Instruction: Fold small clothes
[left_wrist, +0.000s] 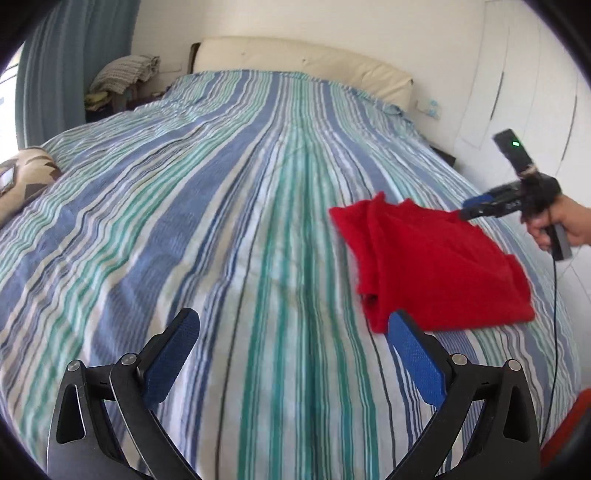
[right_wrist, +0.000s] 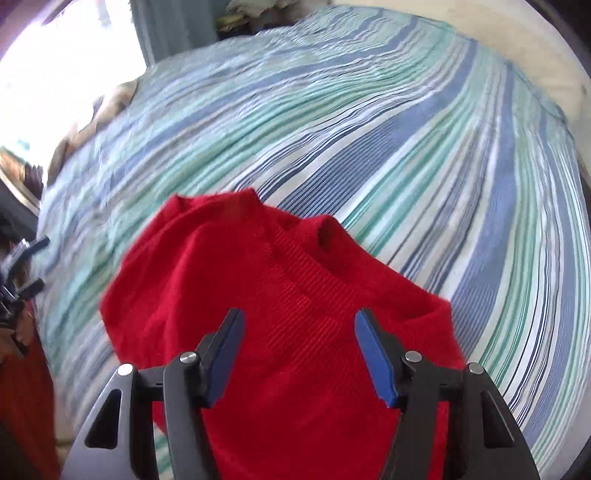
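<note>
A red knit garment (left_wrist: 436, 258) lies folded over on the striped bed cover (left_wrist: 221, 206), right of the bed's middle. My left gripper (left_wrist: 293, 321) hovers open above the cover, just left of the garment's near corner, with nothing between its blue pads. In the left wrist view a hand holds my right gripper (left_wrist: 469, 212) at the garment's far edge. The right wrist view looks steeply down on the red garment (right_wrist: 295, 280), its ribbed neckline facing up. My right gripper (right_wrist: 300, 314) stands open there, its pads apart above the knit and not pressing it.
A cream headboard (left_wrist: 303, 62) and white wardrobe doors (left_wrist: 535, 92) bound the bed at the far and right sides. A patterned cushion (left_wrist: 26, 177) lies at the left edge. A blue curtain (left_wrist: 74, 55) and a heap of clothes (left_wrist: 125, 74) stand beyond. A cable (left_wrist: 554, 314) hangs from the right gripper.
</note>
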